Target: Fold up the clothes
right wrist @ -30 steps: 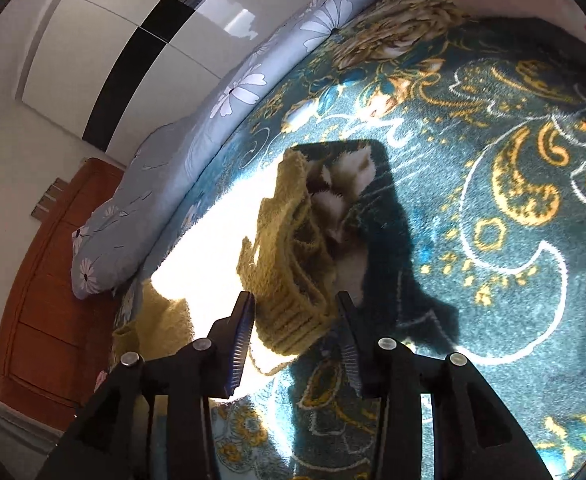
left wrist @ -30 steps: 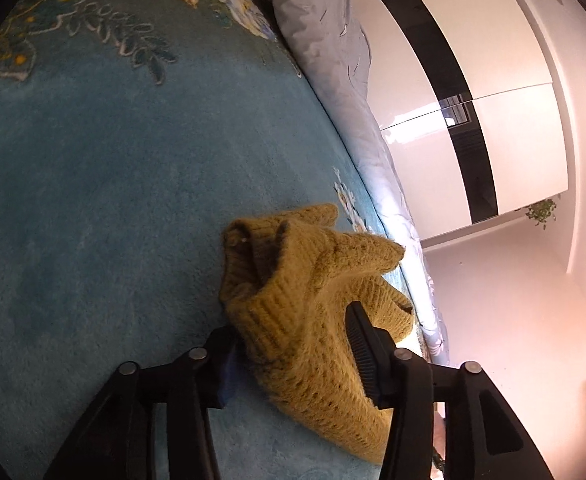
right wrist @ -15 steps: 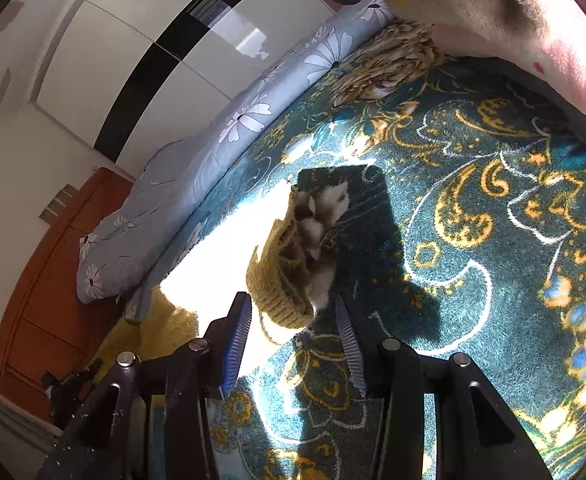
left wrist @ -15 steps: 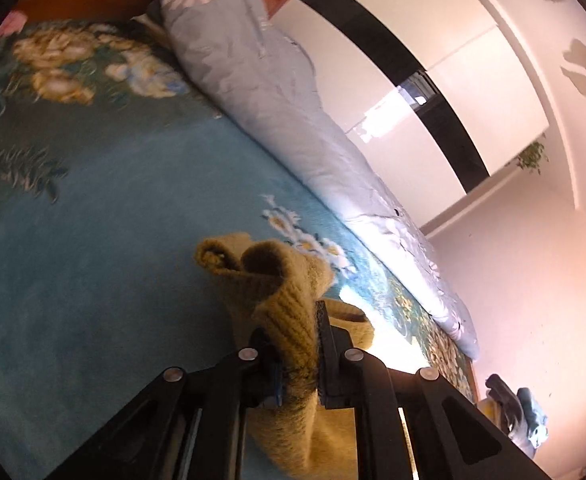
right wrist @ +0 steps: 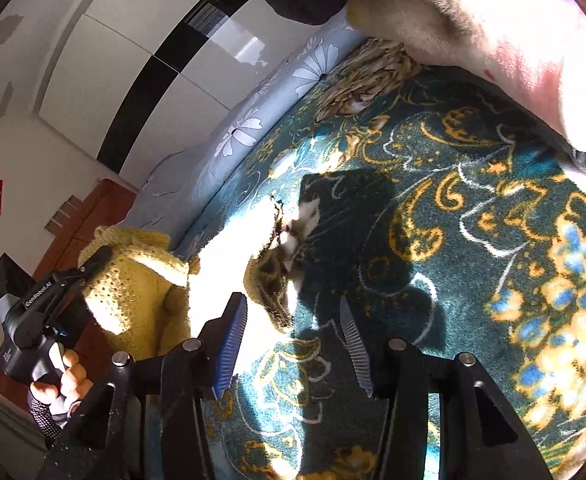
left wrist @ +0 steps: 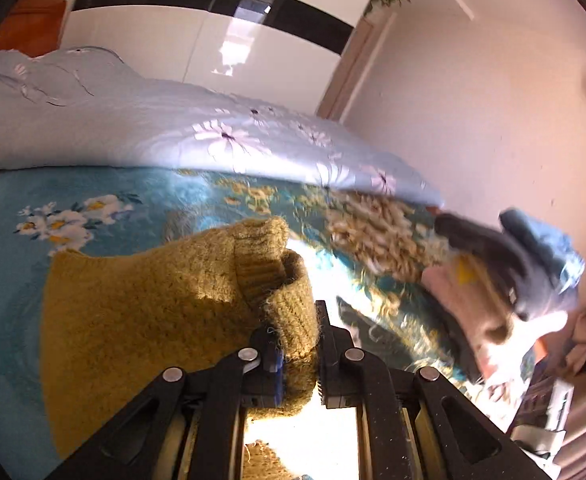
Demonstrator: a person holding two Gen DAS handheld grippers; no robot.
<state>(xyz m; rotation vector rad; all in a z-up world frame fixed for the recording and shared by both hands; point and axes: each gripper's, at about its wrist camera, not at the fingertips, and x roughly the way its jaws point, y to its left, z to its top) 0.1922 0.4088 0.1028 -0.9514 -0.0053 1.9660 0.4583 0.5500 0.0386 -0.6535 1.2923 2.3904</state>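
A mustard yellow knit sweater [left wrist: 141, 312] lies on a teal patterned blanket [left wrist: 93, 196]. My left gripper [left wrist: 299, 344] is shut on a thick fold of it and holds that part lifted. In the right wrist view the left gripper [right wrist: 93, 264] shows at the left with the lifted sweater [right wrist: 133, 280]. My right gripper [right wrist: 293, 332] is open and empty, just above the blanket [right wrist: 433, 280], with a sweater edge [right wrist: 271, 280] lying in front of its jaws in bright sunlight.
A light blue floral quilt [left wrist: 173, 128] runs along the far side of the bed. A pile of other clothes [left wrist: 505, 276], pink, dark and blue, lies at the bed's end; it also hangs over the right wrist view [right wrist: 473, 32]. A white wardrobe [left wrist: 193, 40] stands behind.
My left gripper closed on the sweater fold, lifted it and swung round toward the pile of clothes. My right gripper drew back a little from the sweater edge, still open.
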